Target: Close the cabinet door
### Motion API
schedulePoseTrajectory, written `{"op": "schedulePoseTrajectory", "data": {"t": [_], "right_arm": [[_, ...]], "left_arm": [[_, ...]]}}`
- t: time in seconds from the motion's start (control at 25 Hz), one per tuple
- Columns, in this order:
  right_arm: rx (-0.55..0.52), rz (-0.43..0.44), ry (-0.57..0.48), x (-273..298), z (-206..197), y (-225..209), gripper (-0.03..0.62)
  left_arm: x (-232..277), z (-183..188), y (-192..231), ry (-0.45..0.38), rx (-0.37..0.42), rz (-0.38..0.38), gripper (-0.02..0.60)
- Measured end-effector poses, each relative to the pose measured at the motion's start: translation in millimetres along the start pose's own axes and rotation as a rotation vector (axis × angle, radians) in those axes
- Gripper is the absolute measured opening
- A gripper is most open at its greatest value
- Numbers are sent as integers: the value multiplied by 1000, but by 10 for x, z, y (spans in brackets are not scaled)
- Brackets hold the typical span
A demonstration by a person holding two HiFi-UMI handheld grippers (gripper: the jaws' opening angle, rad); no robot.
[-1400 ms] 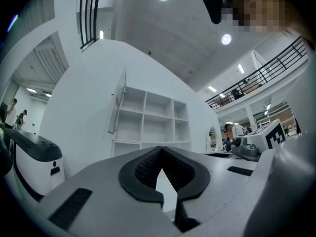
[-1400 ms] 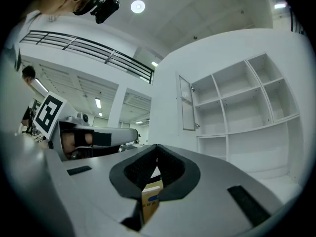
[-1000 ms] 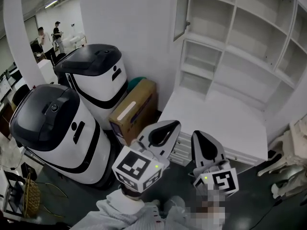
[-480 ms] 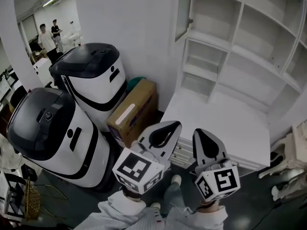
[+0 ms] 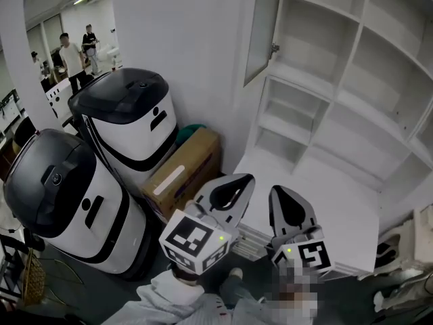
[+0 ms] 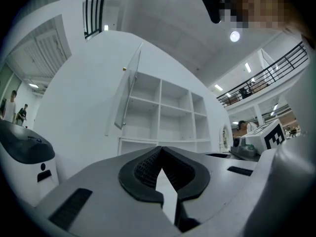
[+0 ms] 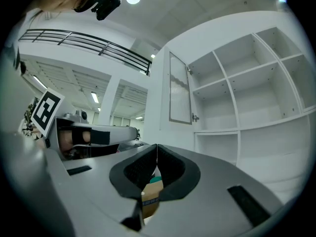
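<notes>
A tall white shelf cabinet (image 5: 338, 93) stands ahead on the right. Its glass-panelled door (image 5: 262, 29) hangs open at the upper left corner, swung out towards the wall, with a small handle at its lower edge. The door also shows in the left gripper view (image 6: 124, 95) and the right gripper view (image 7: 180, 90). My left gripper (image 5: 247, 177) and right gripper (image 5: 279, 189) are side by side low in the head view, well short of the door. Both are shut with nothing between the jaws, tips meeting in the left gripper view (image 6: 160, 148) and in the right gripper view (image 7: 157, 145).
Two large white-and-black machines (image 5: 132, 114) (image 5: 61, 195) stand at the left, with a cardboard box (image 5: 179, 171) against the wall between them and the cabinet. The cabinet's white counter (image 5: 325, 202) juts out over drawers. People stand far back left (image 5: 67, 53).
Both grippers and the head view have moved forward towards the cabinet; the open door now looks larger and nearer. The jaws stayed shut.
</notes>
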State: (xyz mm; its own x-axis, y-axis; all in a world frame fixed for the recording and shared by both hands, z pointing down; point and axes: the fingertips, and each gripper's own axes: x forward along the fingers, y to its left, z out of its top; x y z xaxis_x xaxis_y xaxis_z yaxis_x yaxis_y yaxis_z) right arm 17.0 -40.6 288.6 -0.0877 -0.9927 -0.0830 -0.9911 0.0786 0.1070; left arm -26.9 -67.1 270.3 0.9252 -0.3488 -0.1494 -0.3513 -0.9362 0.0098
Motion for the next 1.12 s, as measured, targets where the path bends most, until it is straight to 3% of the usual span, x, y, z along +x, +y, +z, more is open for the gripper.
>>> {"op": "schedulePoseTrajectory", "data": {"t": [0.52,1.12], "right_arm": [[-29,102,-30,714,48,-1022,12],[9,132,-29,1196,-29,-1137,12]], "left_arm": [[1102,54,451,-24,28,124,9],[1177,141,970,-7,52,191,9]]}}
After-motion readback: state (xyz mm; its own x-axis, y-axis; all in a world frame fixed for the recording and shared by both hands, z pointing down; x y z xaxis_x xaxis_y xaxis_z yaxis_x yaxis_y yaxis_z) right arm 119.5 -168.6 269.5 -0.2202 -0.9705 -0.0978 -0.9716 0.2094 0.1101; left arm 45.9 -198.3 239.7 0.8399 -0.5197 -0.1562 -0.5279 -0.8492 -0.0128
